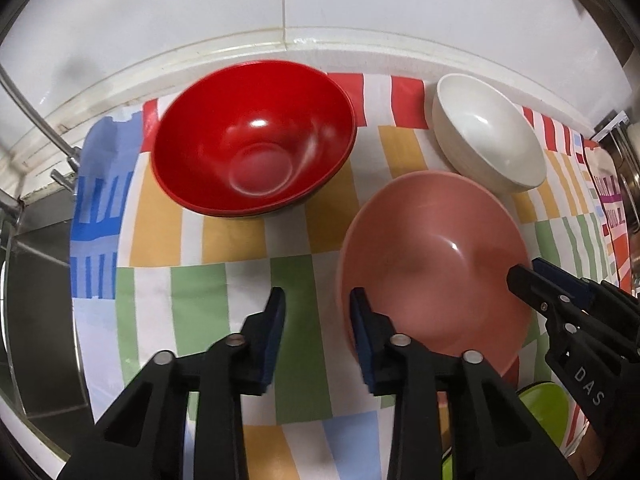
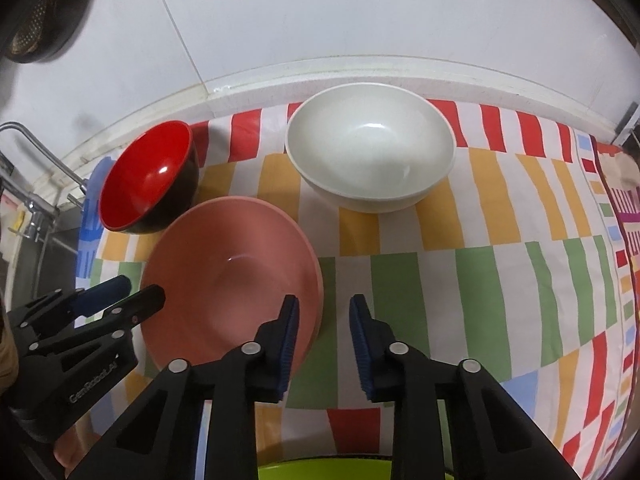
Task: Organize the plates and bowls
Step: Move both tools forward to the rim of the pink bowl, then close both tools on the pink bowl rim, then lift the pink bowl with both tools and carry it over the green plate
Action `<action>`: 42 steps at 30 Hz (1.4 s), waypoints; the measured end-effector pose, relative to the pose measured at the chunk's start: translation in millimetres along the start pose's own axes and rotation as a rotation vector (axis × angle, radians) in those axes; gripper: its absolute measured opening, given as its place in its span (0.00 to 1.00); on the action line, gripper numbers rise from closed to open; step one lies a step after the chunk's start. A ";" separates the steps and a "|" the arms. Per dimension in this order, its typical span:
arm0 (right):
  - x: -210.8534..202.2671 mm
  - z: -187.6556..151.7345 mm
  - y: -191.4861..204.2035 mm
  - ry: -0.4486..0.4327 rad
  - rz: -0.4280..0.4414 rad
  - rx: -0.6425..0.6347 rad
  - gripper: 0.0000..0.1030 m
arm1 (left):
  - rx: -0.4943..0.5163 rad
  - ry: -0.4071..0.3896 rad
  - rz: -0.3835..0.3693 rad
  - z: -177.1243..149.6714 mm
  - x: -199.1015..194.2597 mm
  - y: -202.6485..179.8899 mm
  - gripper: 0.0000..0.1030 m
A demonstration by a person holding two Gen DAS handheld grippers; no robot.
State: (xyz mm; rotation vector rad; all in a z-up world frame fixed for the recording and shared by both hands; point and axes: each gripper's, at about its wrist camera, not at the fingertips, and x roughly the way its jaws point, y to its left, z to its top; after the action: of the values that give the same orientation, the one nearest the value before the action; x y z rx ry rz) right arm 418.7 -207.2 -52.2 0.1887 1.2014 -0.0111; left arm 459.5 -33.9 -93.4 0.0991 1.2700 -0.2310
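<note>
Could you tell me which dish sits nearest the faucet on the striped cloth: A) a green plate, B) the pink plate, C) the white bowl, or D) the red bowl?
D: the red bowl sits at the cloth's left end beside the faucet, while the pink plate lies nearer the camera and the white bowl farther right.

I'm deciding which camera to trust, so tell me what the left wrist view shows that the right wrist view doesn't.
Only the left wrist view shows the steel sink at its left edge. Only the right wrist view shows the red bowl's black outside and a dark perforated utensil hanging top left. Both show the red bowl, white bowl, pink plate, striped cloth, a lime green dish and both open grippers.
</note>
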 end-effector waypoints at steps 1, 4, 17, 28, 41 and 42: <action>1.8 0.0 0.5 0.003 0.000 -0.001 0.23 | 0.006 0.003 -0.001 0.5 2.6 -1.2 0.24; 5.6 0.6 2.5 0.011 0.002 -0.004 0.18 | 0.024 0.002 -0.017 0.9 7.0 -4.5 0.16; 13.7 1.5 8.0 0.036 0.023 0.014 0.09 | 0.029 -0.001 -0.006 -3.7 1.8 -7.4 0.09; -12.4 -11.0 28.9 0.010 0.055 -0.034 0.09 | -0.016 -0.060 0.009 -36.7 -41.4 13.0 0.10; -50.3 -56.8 65.4 0.007 0.133 -0.139 0.10 | -0.099 -0.115 0.053 -98.7 -92.9 38.5 0.12; -52.0 -60.4 67.7 0.008 0.137 -0.148 0.10 | -0.106 -0.118 0.055 -104.6 -96.1 40.0 0.12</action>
State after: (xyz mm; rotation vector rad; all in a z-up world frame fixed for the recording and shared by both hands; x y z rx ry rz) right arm 351.3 -136.2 -15.5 0.1407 1.1895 0.1975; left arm 344.3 37.2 -34.9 0.0287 1.1585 -0.1204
